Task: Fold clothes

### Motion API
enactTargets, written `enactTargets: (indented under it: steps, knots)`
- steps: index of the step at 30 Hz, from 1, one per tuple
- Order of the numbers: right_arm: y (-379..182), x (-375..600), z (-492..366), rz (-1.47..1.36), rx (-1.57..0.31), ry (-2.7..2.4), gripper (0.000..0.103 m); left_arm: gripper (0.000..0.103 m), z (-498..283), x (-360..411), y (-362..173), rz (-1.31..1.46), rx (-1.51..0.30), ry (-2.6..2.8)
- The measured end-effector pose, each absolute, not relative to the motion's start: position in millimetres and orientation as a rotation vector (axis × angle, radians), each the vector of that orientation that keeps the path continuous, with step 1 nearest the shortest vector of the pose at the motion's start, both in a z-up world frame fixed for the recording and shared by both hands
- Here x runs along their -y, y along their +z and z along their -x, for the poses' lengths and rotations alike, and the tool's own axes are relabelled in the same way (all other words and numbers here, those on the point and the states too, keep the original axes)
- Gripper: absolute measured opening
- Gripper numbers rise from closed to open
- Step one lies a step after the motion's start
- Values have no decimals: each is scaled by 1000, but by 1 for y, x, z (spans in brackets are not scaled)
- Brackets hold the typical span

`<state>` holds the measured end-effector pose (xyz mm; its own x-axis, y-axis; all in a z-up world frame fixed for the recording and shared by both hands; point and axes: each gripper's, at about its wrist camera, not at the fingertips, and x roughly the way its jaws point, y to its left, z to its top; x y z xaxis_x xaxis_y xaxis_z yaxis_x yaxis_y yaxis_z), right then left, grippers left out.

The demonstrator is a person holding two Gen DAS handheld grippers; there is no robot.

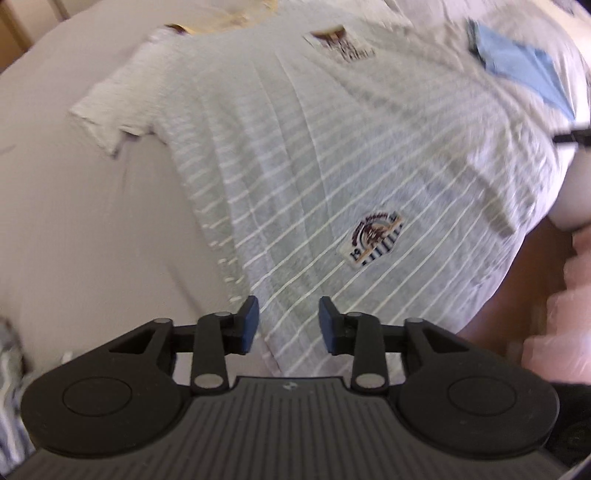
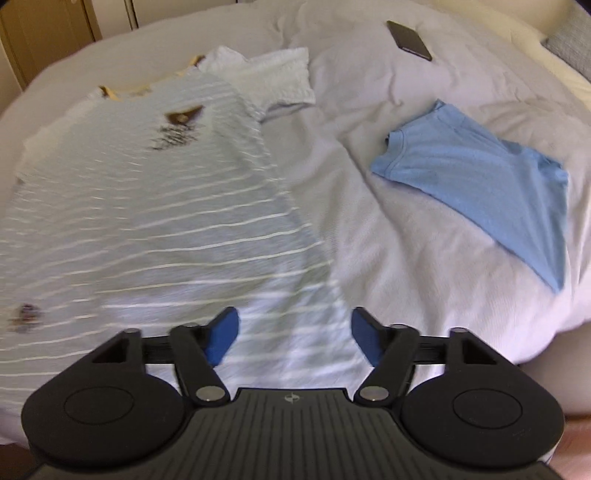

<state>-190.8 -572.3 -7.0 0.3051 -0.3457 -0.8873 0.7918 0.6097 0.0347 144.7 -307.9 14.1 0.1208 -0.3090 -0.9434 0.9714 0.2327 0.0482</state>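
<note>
A grey T-shirt with thin white stripes (image 1: 303,147) lies spread flat on the bed, collar at the far end, hem nearest me; it also shows in the right wrist view (image 2: 155,221). It has white sleeves and two sewn patches. My left gripper (image 1: 289,325) is open and empty, just above the hem's left corner. My right gripper (image 2: 293,339) is open and empty, above the hem's right corner. A folded light blue T-shirt (image 2: 487,184) lies to the right on the bed, also seen in the left wrist view (image 1: 524,70).
The bed is covered by a rumpled white duvet (image 2: 388,258). A dark phone (image 2: 408,40) lies at the far side of it. Wooden cabinet doors (image 2: 48,33) stand beyond the bed at the left. Brown floor (image 1: 517,295) shows past the bed's edge.
</note>
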Motion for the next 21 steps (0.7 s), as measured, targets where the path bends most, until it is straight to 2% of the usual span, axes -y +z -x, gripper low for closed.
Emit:
enactTargets:
  steps: [1, 4, 6, 11, 13, 15, 18, 21]
  knots:
    - [3, 565, 191, -539, -993, -797, 80, 39, -143, 306, 22, -838, -996, -1120]
    - [34, 543, 193, -573, -983, -790, 90, 56, -139, 299, 47, -801, -966, -1114]
    - [52, 532, 194, -575, -973, -801, 95, 65, -136, 295, 63, -776, -946, -1110]
    - [87, 500, 196, -595, -950, -807, 96, 75, -128, 283, 105, -714, -896, -1099]
    - [99, 487, 196, -606, -935, -830, 99, 86, -130, 281, 118, -688, -875, -1115]
    - [112, 475, 195, -636, -916, -862, 99, 89, -134, 279, 129, -669, -859, -1147]
    - [131, 456, 189, -672, -878, -912, 99, 101, -142, 272, 146, -653, -837, -1210]
    - [150, 431, 177, -680, -841, -967, 99, 101, -153, 260, 160, -651, -809, -1275]
